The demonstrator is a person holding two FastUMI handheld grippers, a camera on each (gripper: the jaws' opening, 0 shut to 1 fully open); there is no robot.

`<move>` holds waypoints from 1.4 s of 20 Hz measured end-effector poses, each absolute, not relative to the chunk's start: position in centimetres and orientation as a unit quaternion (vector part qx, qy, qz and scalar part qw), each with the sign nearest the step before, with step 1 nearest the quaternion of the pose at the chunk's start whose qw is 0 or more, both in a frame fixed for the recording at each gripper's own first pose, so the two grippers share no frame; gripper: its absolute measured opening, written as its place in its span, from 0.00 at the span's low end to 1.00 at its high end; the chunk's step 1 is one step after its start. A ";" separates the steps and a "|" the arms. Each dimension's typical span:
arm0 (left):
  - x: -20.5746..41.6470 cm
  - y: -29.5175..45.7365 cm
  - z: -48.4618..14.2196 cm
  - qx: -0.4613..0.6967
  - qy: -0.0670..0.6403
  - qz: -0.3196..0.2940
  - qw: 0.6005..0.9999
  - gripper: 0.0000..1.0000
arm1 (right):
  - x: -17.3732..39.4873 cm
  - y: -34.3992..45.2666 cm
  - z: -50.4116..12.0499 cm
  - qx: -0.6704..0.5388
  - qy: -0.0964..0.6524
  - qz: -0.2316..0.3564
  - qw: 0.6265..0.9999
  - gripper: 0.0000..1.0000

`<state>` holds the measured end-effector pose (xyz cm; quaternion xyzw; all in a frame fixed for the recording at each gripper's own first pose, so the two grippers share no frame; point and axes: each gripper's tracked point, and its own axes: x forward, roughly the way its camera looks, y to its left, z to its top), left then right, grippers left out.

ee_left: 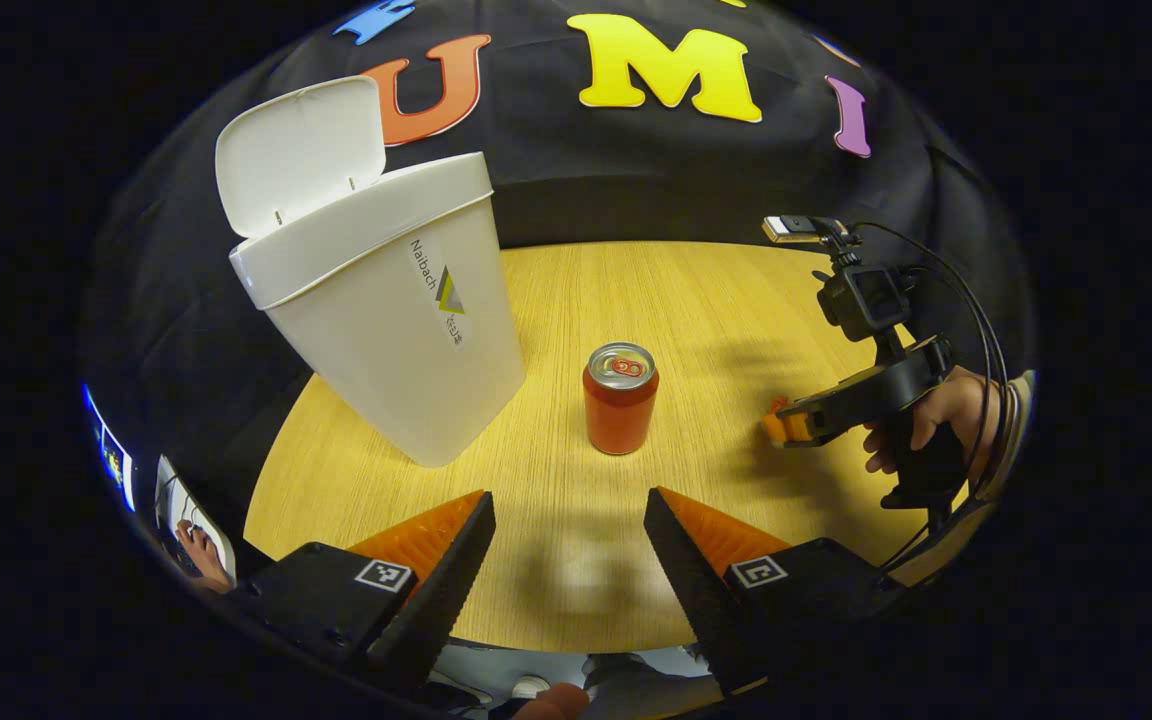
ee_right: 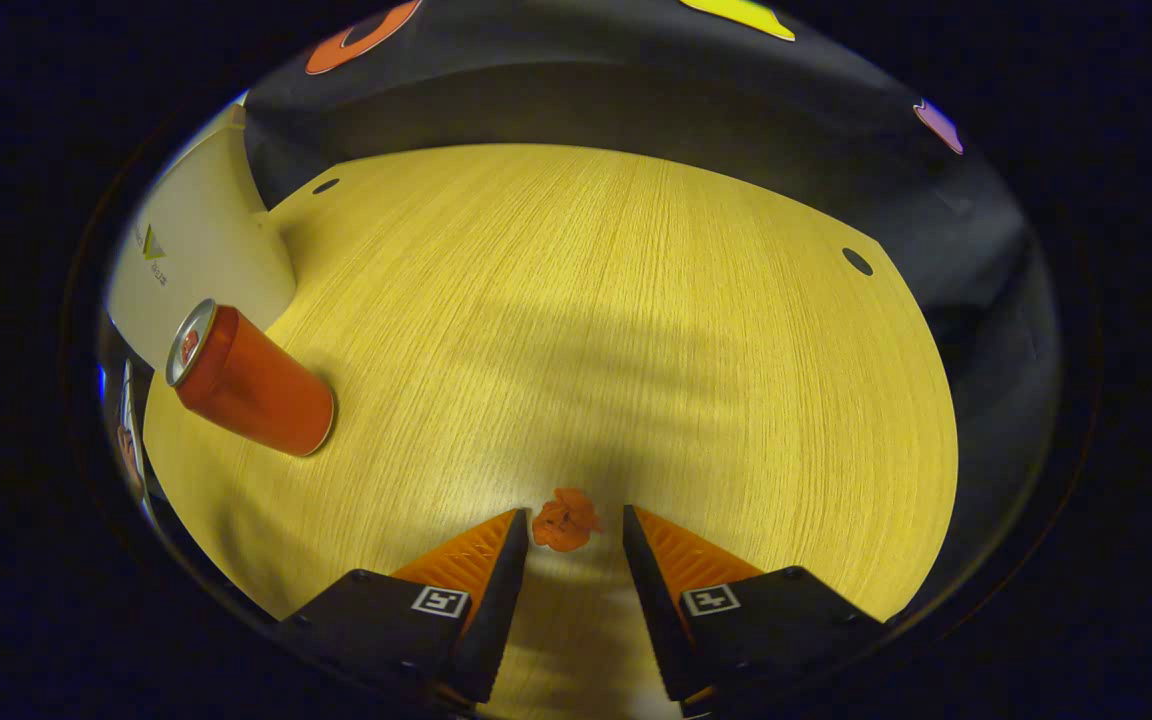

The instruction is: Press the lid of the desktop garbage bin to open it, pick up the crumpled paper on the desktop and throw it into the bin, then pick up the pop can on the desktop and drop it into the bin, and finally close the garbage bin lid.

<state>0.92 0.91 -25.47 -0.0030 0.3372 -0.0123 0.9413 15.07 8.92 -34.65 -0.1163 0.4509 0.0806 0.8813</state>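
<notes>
Bin: the white plastic desktop garbage bin (ee_left: 391,330) stands upright on the pale wood-grain tabletop (ee_left: 696,300), at the left of the left gripper view; in the right gripper view a part of its wall (ee_right: 201,260) shows at the far left.
Bin lid: the white hinged lid (ee_left: 296,150) is raised and leans back, so the mouth is uncovered.
Bin label: a narrow strip with a small green-and-grey triangle mark runs down the front wall; there is writing on it, left unread here.
Can: the orange-red pop can with a silver top and ring pull (ee_left: 621,398) stands upright just right of the bin, apart from it; no brand writing can be made out on its side. In the right gripper view (ee_right: 251,380) it stands in front of the bin.
Crumpled paper: a small orange crumpled wad (ee_right: 564,520) lies on the tabletop between the right gripper's fingertips; whether they touch it is unclear.
Right gripper (ee_right: 572,530): low over the table, fingers narrowly apart around the paper; the left gripper view shows it (ee_left: 781,420) held by a hand (ee_left: 936,415), right of the can.
Left gripper (ee_left: 568,510): fingers spread wide, holding nothing, facing the can from nearby.
</notes>
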 end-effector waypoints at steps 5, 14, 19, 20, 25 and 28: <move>0.8 0.8 -25.4 0.001 0.337 -0.017 0.941 0.99 | 15.3 9.3 -34.8 -0.104 0.462 0.088 0.876 0.59; -0.4 2.7 -25.5 0.025 0.332 -0.005 0.943 0.99 | 15.3 9.9 -35.0 -0.102 0.480 0.097 0.866 0.32; -0.8 3.1 -25.7 0.030 0.330 -0.006 0.944 0.99 | 14.5 10.4 -32.2 -0.093 0.462 0.104 0.876 0.19; -0.8 3.2 -25.7 0.031 0.328 -0.007 0.944 0.99 | 14.0 10.3 -31.1 -0.090 0.454 0.106 0.880 0.17; -0.5 3.5 -26.3 0.033 0.324 -0.020 0.945 0.99 | 13.3 9.4 -23.3 -0.064 0.410 0.112 0.903 0.17; -0.3 3.7 -26.6 0.034 0.319 -0.023 0.947 0.99 | 12.7 9.2 -17.5 -0.045 0.384 0.123 0.914 0.19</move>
